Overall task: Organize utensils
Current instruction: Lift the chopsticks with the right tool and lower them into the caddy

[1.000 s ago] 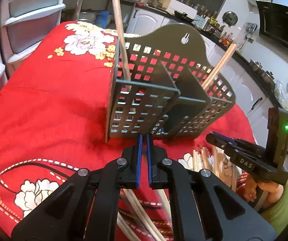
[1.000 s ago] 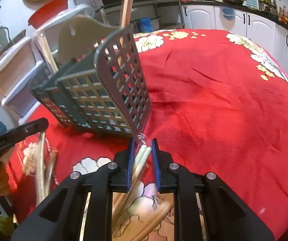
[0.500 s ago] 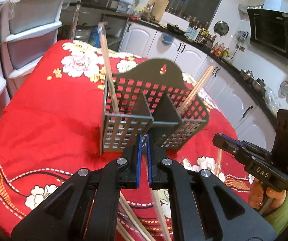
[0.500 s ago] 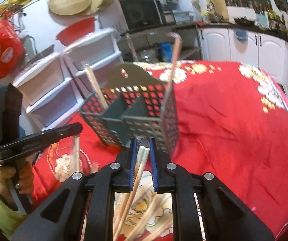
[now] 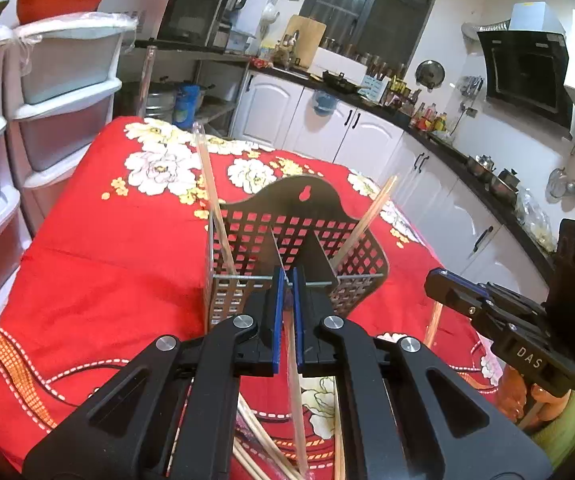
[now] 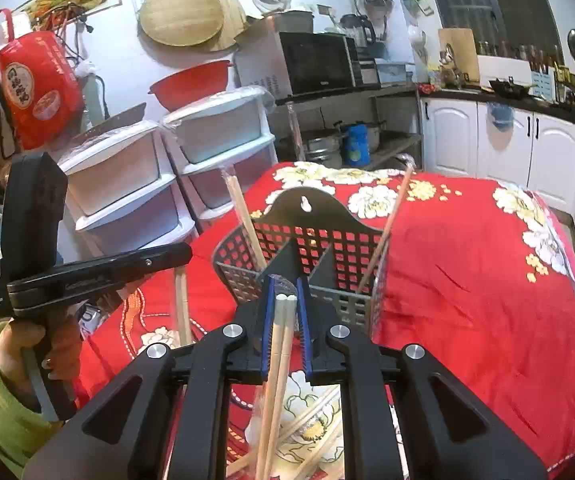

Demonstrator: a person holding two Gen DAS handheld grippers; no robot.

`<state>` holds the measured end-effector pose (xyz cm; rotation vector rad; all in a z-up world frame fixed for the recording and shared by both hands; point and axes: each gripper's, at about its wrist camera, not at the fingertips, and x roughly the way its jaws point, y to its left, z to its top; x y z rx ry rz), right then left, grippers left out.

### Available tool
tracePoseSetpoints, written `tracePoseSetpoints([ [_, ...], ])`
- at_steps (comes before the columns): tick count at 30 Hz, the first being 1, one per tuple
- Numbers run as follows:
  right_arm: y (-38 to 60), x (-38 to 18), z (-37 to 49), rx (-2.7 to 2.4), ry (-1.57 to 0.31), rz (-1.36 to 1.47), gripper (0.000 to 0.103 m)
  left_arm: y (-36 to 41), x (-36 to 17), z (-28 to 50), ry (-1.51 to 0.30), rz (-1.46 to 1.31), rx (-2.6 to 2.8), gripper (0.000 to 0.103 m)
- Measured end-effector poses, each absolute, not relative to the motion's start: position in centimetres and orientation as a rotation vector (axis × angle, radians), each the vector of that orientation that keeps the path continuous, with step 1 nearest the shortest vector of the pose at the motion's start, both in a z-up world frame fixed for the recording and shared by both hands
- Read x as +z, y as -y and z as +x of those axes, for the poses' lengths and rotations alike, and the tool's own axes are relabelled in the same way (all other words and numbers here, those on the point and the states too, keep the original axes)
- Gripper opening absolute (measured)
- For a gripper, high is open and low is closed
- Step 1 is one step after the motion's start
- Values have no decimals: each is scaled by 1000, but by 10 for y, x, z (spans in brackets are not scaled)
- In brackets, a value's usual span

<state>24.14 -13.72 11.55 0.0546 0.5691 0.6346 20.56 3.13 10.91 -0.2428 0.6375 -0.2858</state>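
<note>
A dark grey perforated utensil holder point(image 5: 299, 240) point(image 6: 307, 252) with dividers stands upright on the red flowered tablecloth point(image 5: 119, 264). Wrapped chopstick pairs lean in its left compartment point(image 5: 215, 208) and right compartment point(image 5: 363, 220). My left gripper point(image 5: 286, 280) is shut on a thin wrapped chopstick pair point(image 5: 295, 392), just in front of the holder's front rim. My right gripper point(image 6: 285, 296) is shut on a wrapped pair of pale chopsticks point(image 6: 279, 352), held above the holder's front edge. Each gripper shows in the other's view, the right one point(image 5: 499, 316) and the left one point(image 6: 87, 276).
Several loose chopsticks point(image 6: 311, 424) lie on the cloth below the grippers. White plastic drawer units point(image 5: 27, 152) stand left of the table. Kitchen cabinets and counter point(image 5: 367, 140) run behind and to the right.
Both grippers have risen and pulled back from the holder, so it looks smaller and lower. The holder has gone from tilted to standing upright. Each gripper keeps its chopsticks.
</note>
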Motion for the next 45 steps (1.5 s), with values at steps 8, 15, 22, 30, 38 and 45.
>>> tracePoseSetpoints([
  [8, 130, 132, 234, 636, -520, 33, 11, -34, 122, 203, -604, -238, -290, 0],
  [15, 125, 149, 236, 637, -469, 23, 11, -36, 140, 205, -566, -239, -303, 0],
  [22, 121, 166, 240, 637, -416, 17, 11, -35, 161, 208, -526, -218, -313, 0],
  [30, 122, 181, 251, 626, -371, 27, 11, -28, 187, 212, -483, -195, -322, 0],
  [38, 129, 201, 263, 603, -315, 44, 11, -15, 216, 221, -427, -170, -347, 0],
  [45, 139, 221, 275, 572, -256, 61, 11, -7, 235, 231, -389, -178, -374, 0],
])
